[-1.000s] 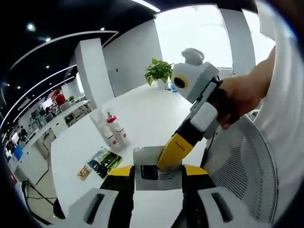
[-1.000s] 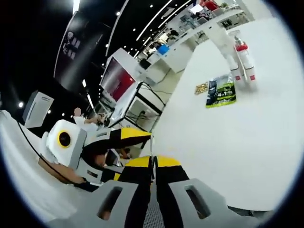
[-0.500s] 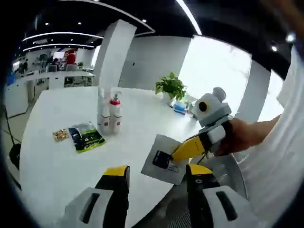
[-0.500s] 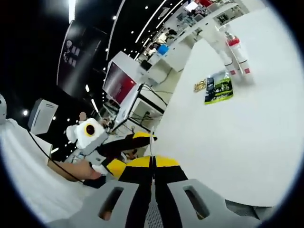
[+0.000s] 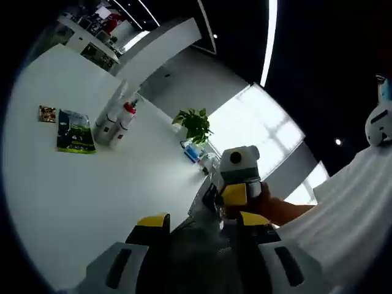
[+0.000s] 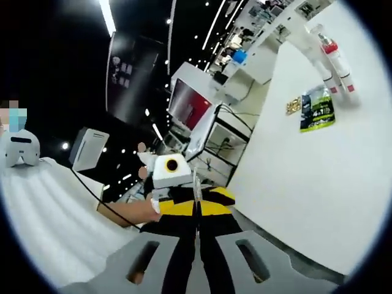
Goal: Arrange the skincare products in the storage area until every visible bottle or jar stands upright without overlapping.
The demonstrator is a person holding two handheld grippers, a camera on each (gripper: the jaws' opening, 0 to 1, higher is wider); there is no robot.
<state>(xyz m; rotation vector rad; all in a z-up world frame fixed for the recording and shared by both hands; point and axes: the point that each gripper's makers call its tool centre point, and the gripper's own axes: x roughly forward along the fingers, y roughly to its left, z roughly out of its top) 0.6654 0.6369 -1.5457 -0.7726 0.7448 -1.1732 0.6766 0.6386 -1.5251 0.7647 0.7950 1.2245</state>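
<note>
Bottles [image 5: 115, 121] are seen upright on the surface [image 5: 92, 196], beside a pouch [image 5: 75, 131]. Left tool [image 5: 196, 223] is held open; right tool [image 6: 197, 211] closed on a card. Arranging seems not begun.

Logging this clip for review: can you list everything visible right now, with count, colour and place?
Table: one, white, spanning both views.
Spray bottles: two, pale, one with a red top, standing side by side on the far part of the table.
Packet: one, dark with green print, lying flat beside the bottles.
Small snack pack: one, brownish, beside the packet.
Potted plant: one, green, at the far table edge.
Blue item: one, near the plant; too small to identify.
Sheet: one, thin, white, seen edge-on in the right claw.
Left claw: black and yellow, open.
Right claw: black and yellow, shut on the sheet.
</note>
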